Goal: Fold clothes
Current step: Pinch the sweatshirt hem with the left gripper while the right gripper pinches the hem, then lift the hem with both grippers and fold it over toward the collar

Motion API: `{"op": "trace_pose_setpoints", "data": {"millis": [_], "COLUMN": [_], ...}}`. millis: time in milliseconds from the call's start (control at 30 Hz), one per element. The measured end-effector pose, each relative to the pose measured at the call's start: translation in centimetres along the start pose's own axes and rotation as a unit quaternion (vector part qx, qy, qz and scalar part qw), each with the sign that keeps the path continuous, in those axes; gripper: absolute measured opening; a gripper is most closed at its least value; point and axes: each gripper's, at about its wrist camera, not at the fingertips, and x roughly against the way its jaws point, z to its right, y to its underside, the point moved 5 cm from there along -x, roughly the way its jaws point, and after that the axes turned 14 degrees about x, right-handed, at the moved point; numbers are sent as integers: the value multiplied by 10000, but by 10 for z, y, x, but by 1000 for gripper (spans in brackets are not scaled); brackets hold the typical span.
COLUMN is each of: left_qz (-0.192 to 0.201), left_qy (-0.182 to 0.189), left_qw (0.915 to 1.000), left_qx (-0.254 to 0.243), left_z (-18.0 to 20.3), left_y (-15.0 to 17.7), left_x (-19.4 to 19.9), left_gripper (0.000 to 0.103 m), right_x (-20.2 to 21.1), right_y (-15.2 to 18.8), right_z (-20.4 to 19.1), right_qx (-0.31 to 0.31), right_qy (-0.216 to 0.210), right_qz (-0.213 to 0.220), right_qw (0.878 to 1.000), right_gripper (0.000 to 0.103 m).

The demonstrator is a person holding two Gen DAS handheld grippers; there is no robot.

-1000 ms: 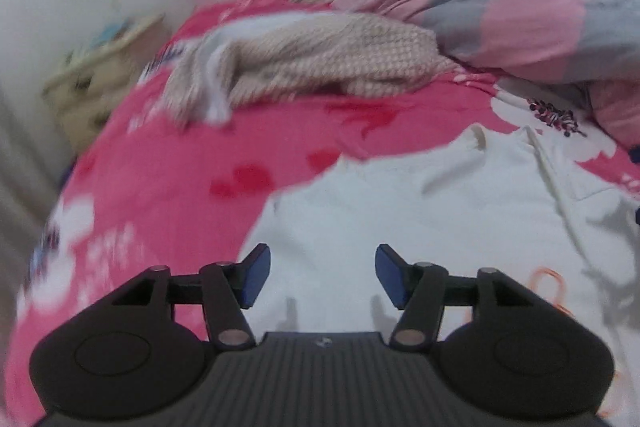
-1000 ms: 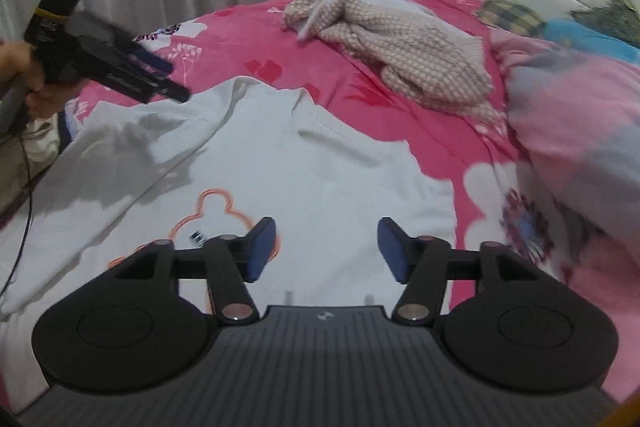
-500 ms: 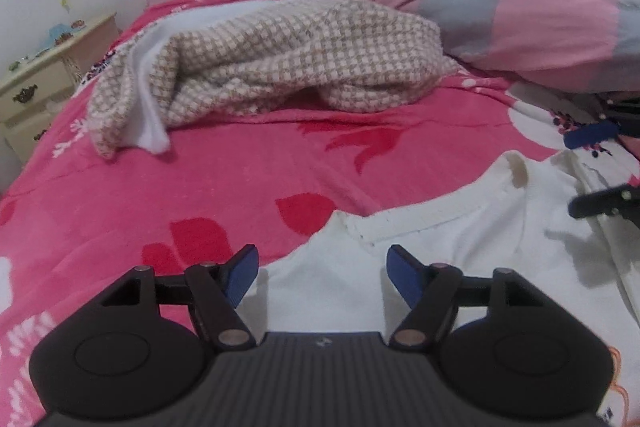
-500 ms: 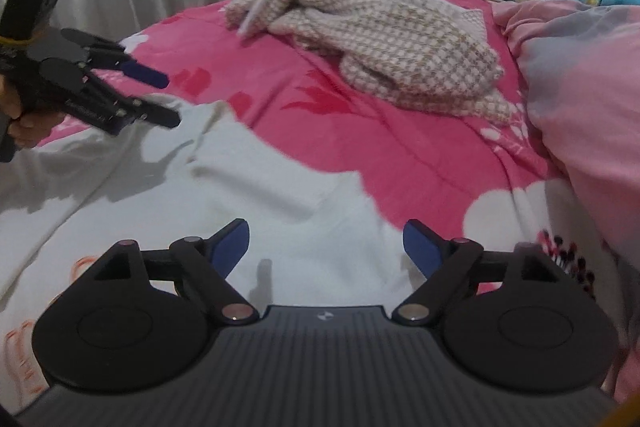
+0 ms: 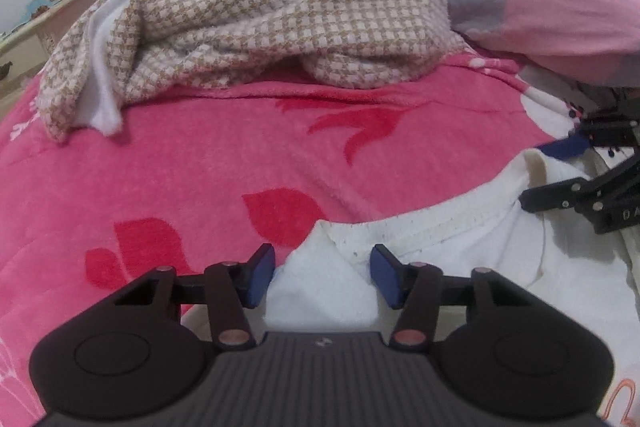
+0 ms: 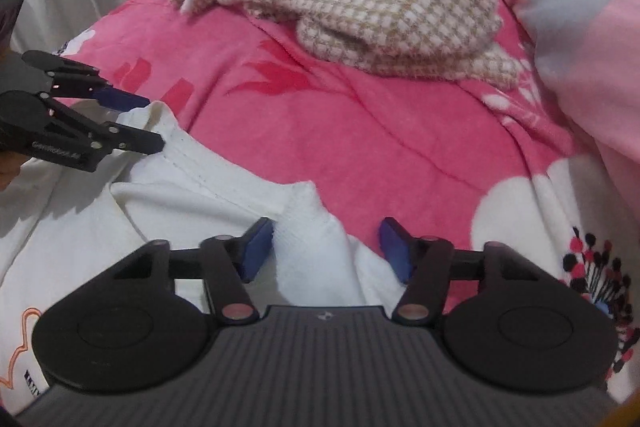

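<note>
Tongs, left [image 5: 322, 275] and right [image 6: 326, 250], closing unclenched around white shirt [image 6: 224, 195] hem corners.

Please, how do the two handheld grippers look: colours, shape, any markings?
Both the left gripper and right gripper are matte black, with a ribbed dark grey top, two round discs, copper-coloured pivot pins and blue pads on the fingers. Small pale lettering marks the side of each.

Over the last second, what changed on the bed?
Both claws came down to the white shirt's far edge. The left claw and right claw have been closing, each around a raised corner, pads not yet pressing. The checked garment stayed put.
</note>
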Motion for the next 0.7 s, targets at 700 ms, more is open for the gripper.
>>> {"op": "trace_pose_setpoints", "data": {"millis": [700], "left_qz": [1048], "left_qy": [468], "left_qw": [9929], "left_qx": [-326], "left_z": [39], "left_y": [14], "left_x": [137], "left_gripper": [13], "right_x": [111], "right_y": [-19], "right_z": [-48], "right_qx": [144], "right_qy": [204], "right_qz": [892], "right_qw": [9957], "right_gripper": [5]}}
